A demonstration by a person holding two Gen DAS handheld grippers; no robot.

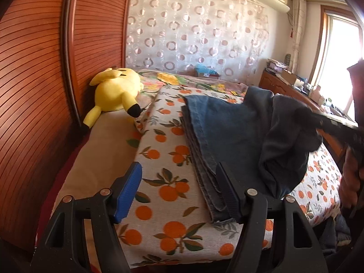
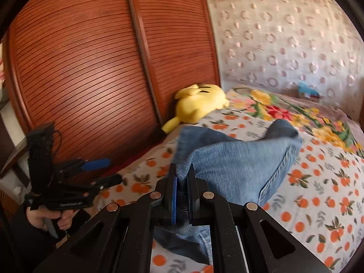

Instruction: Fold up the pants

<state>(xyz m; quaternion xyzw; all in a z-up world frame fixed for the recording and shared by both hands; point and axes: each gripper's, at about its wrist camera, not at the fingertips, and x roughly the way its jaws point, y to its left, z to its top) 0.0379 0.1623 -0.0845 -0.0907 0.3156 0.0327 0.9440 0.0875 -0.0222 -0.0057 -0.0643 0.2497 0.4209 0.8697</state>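
Observation:
Blue denim pants [image 1: 225, 134] lie partly folded on the orange-print bedspread [image 1: 163, 159]. My left gripper [image 1: 179, 182] is open and empty, its jaws wide apart just short of the pants' near hem. My right gripper [image 2: 182, 182] is shut on a bunched part of the pants [image 2: 238, 163] and holds it lifted above the bed, so the fabric drapes down. In the left wrist view the right gripper [image 1: 318, 120] enters from the right with the lifted fabric hanging from it. In the right wrist view the left gripper [image 2: 100, 170] shows open at the left.
A yellow plush toy [image 1: 116, 91] lies at the bed's far left next to the slatted wooden wardrobe [image 1: 34, 91]. A floral blanket [image 1: 182, 80] covers the bed's far end. A wooden cabinet [image 1: 291, 91] with clutter stands at the right under the window.

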